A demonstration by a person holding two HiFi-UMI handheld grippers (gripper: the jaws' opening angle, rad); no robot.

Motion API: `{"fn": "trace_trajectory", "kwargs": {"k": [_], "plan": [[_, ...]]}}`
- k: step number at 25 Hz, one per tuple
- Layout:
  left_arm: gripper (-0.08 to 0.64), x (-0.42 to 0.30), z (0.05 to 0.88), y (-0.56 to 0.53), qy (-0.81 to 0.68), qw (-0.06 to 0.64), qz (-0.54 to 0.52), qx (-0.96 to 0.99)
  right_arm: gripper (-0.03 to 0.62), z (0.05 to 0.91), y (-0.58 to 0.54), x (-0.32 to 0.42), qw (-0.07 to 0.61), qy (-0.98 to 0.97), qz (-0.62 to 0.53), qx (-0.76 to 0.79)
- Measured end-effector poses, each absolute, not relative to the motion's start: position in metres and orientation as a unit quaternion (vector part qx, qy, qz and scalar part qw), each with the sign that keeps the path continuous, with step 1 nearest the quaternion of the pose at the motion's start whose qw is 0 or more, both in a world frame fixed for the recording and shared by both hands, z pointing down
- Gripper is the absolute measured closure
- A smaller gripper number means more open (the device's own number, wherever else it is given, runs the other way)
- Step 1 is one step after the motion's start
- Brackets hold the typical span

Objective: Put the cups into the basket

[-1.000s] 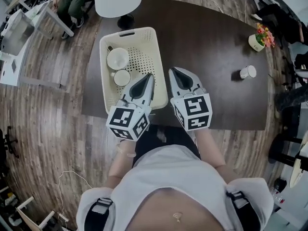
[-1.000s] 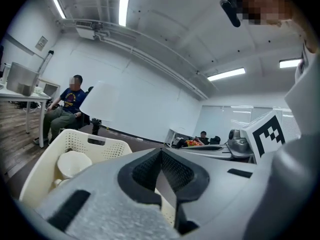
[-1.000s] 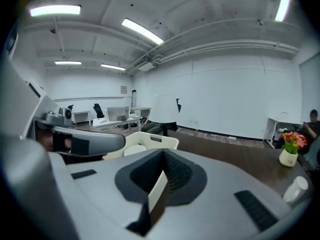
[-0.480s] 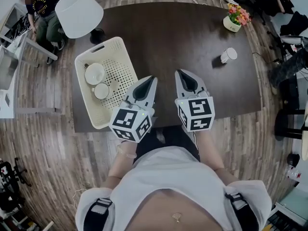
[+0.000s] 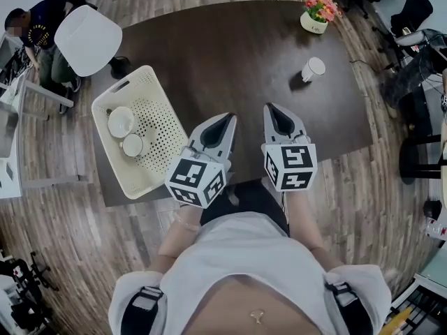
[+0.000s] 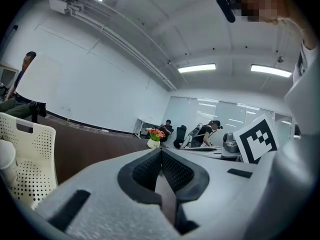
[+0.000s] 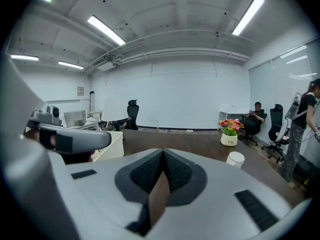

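Two white cups (image 5: 120, 121) sit in the cream perforated basket (image 5: 159, 124), left on the dark wooden surface (image 5: 244, 61); a third cup (image 5: 313, 68) stands right, near potted flowers (image 5: 316, 14)

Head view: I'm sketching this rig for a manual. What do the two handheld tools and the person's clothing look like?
The left tool and right tool are light grey tapered wedges with black textured pads, each carrying a white cube of black square markers. The person wears a white top.

We saw a dark brown desk (image 5: 237, 54) on a wooden floor (image 5: 63, 208). A white pot of flowers (image 5: 316, 18) stood near its far right corner. Beyond the far left corner a person (image 5: 36, 30) sat near a white rounded object (image 5: 87, 39).
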State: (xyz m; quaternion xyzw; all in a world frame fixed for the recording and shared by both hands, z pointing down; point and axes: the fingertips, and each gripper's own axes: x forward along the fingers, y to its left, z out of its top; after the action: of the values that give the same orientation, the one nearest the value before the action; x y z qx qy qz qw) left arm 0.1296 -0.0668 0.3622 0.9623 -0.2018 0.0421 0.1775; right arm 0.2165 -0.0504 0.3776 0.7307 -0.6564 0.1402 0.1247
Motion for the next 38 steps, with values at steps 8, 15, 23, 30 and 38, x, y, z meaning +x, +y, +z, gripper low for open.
{"fn": "trace_trajectory", "kwargs": {"k": [8, 15, 23, 30, 38], "plan": [[0.551, 0.153, 0.362, -0.063, -0.176, 0.171, 0.048, 0.968, 0.583, 0.381, -0.039, 0.236, 0.126, -0.638, 0.147, 0.745], [0.551, 0.161, 0.360, -0.062, -0.163, 0.168, 0.049, 0.971, 0.583, 0.380, -0.038, 0.242, 0.128, -0.633, 0.147, 0.749], [0.551, 0.161, 0.361, -0.066, -0.157, 0.170, 0.047, 0.972, 0.582, 0.381, -0.043, 0.240, 0.131, -0.630, 0.148, 0.751], [0.551, 0.160, 0.364, -0.066, -0.157, 0.180, 0.047, 0.970, 0.582, 0.379, -0.037, 0.239, 0.107, -0.636, 0.147, 0.750], [0.551, 0.179, 0.368, -0.058, -0.140, 0.181, 0.048, 0.972, 0.582, 0.376, -0.024, 0.261, 0.098, -0.622, 0.130, 0.766]]}}
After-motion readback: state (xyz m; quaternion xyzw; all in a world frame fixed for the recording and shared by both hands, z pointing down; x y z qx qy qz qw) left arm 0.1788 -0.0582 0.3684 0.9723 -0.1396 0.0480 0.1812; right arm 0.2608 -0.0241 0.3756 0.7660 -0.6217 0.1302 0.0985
